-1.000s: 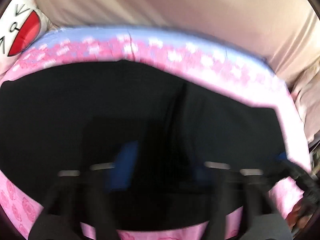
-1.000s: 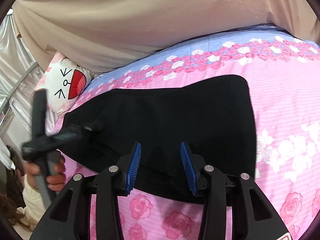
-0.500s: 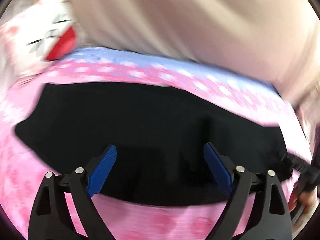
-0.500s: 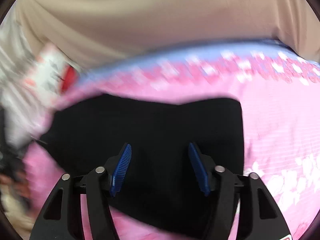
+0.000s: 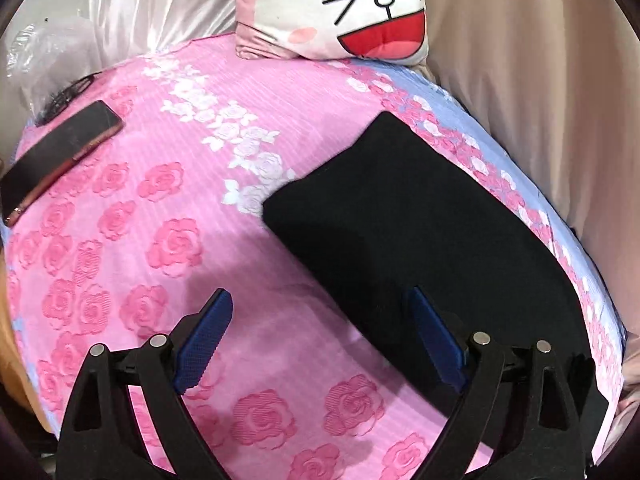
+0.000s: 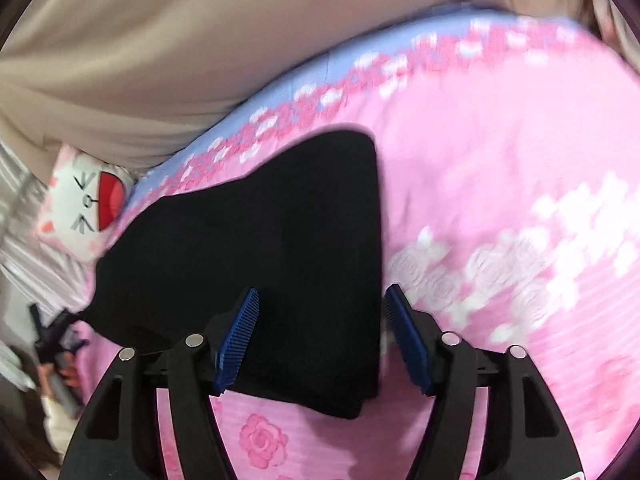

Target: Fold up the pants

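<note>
Both my left claw [image 5: 320, 344] and right claw [image 6: 320, 336] gape wide, holding nothing, over folded black pants [image 5: 420, 232] on bed [image 5: 160, 208], pink sheet bare left of their edge

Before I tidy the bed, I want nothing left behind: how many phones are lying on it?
1. A dark phone with a red edge lies flat on the pink rose bedsheet, far left of the folded black pants. Others could be hidden outside the views.
</note>
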A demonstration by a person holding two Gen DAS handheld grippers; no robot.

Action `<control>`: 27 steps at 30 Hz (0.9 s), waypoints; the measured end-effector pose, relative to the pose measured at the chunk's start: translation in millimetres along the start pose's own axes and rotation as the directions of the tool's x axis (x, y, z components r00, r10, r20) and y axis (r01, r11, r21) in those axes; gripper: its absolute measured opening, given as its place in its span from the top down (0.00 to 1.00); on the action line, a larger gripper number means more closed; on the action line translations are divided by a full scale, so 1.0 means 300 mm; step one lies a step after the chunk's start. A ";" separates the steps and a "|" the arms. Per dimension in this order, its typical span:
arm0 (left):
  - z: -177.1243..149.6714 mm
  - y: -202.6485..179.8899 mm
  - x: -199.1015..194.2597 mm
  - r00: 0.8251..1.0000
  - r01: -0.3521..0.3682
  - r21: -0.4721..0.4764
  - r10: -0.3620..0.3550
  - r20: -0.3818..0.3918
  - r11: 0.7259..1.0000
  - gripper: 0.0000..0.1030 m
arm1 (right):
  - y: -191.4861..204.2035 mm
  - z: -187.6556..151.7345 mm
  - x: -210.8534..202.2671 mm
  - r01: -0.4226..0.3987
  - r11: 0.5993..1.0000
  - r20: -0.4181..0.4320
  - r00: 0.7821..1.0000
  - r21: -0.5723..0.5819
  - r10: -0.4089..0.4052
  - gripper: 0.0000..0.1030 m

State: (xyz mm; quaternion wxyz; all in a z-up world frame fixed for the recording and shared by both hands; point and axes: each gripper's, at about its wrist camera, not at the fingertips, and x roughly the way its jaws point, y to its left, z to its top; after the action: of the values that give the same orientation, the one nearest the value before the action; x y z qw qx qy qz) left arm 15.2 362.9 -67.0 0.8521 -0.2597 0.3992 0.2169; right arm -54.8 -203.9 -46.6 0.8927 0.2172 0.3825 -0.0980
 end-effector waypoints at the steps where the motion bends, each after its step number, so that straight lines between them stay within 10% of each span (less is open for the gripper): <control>1: -0.003 -0.006 0.007 1.000 0.001 0.005 -0.001 -0.009 1.000 0.15 | 0.012 -0.001 0.008 -0.019 1.000 0.005 1.000 -0.009 0.019 0.29; 4: -0.012 -0.042 0.000 1.000 0.014 0.011 -0.014 -0.014 1.000 0.15 | 0.049 0.000 0.027 0.017 0.999 0.026 1.000 -0.046 -0.016 0.35; 5: -0.008 -0.059 -0.008 1.000 0.020 0.014 -0.019 -0.012 1.000 0.15 | 0.052 0.001 0.028 0.034 0.998 0.038 0.999 -0.049 -0.032 0.64; 8: -0.035 -0.118 -0.056 0.999 0.032 0.043 -0.032 0.004 0.999 0.15 | 0.029 0.009 0.006 -0.024 1.000 0.045 0.999 0.007 0.024 0.80; 16: -0.116 -0.404 -0.152 0.995 0.089 0.249 -0.099 0.026 0.964 0.11 | -0.022 0.036 -0.168 -0.039 0.999 0.162 0.986 -0.018 0.042 0.86; 24: -0.229 -0.536 -0.122 0.996 0.087 0.351 -0.083 -0.026 0.932 0.11 | -0.271 -0.010 -0.344 0.163 0.983 0.212 0.961 0.079 -0.177 0.85; 27: -0.252 -0.548 -0.076 0.997 0.074 0.363 -0.060 -0.049 0.929 0.11 | -0.342 -0.046 -0.334 0.236 0.967 0.120 0.962 0.095 -0.247 0.67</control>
State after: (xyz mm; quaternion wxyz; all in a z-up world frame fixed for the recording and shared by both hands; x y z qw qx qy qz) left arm 53.7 186.0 -45.9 0.8848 -0.1148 0.4392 0.1049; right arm -167.7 -287.5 -14.4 0.8879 0.1972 0.3425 -0.2354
